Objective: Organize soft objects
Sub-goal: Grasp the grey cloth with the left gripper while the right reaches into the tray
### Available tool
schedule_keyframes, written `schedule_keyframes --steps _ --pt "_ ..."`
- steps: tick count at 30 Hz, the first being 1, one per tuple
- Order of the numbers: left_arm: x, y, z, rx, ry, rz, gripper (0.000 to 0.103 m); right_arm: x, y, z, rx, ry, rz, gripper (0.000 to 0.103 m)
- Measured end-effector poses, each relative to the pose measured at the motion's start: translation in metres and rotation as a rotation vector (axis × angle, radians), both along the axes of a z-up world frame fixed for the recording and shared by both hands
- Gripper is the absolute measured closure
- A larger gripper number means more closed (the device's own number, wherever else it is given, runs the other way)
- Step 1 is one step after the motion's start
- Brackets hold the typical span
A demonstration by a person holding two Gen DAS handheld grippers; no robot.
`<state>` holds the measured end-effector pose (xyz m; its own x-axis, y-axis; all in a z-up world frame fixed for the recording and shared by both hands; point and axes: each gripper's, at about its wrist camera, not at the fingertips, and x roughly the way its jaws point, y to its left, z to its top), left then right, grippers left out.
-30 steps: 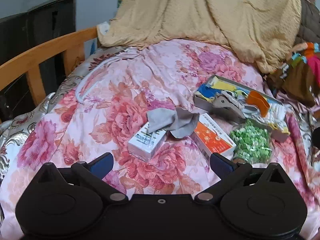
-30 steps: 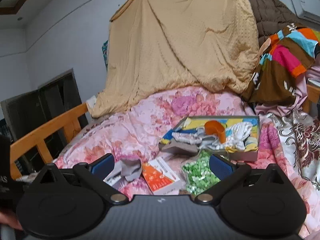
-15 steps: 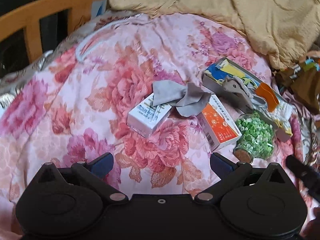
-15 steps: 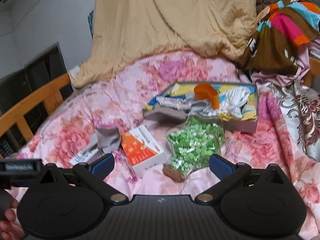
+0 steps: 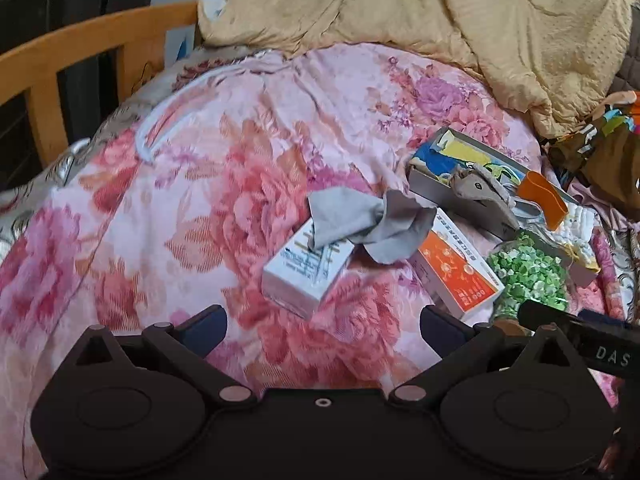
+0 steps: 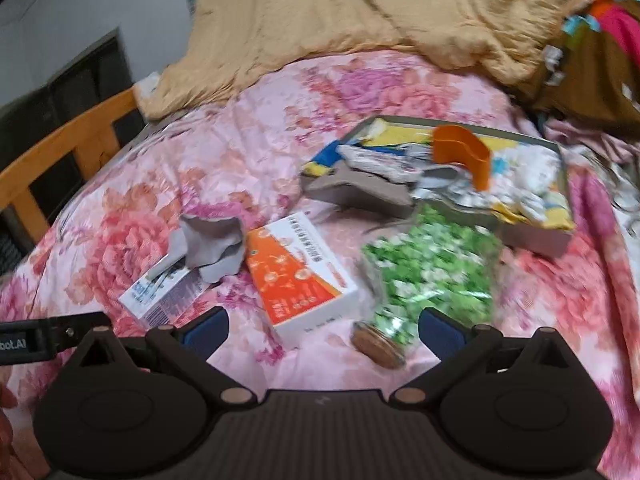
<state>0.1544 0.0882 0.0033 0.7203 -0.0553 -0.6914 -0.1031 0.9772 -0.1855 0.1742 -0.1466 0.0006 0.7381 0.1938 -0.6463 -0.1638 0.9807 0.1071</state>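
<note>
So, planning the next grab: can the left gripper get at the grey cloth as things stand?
Probably yes. The left gripper is open and empty, and the grey cloth lies uncovered ahead, draped over the white box, with only bare bedspread between.

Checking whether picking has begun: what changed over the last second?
Both open grippers, left and right, moved closer over the floral quilt, nothing grasped. The crumpled grey cloth, white box, orange box and green-filled jar stayed put.

A cloth point(image 5: 372, 226) drapes over a box point(image 5: 306, 274) ahead of the left gripper point(image 5: 322, 330), a jar point(image 5: 528, 276) lying to the right.
</note>
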Motion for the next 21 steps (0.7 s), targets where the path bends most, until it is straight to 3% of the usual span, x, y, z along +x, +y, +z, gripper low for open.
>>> schedule_keyframes --steps 5,14,21 --pt "0.005 0.005 -0.007 0.018 -0.026 -0.016 0.001 0.015 0.018 -0.006 -0.067 0.034 0.089 0.0" --pt "0.009 0.018 -0.014 -0.05 -0.01 0.016 0.001 0.03 0.041 -0.015 -0.123 0.114 0.12 0.0" --pt "0.01 0.026 -0.004 -0.082 -0.067 0.038 0.001 0.048 0.073 -0.004 -0.338 0.055 0.307 0.0"
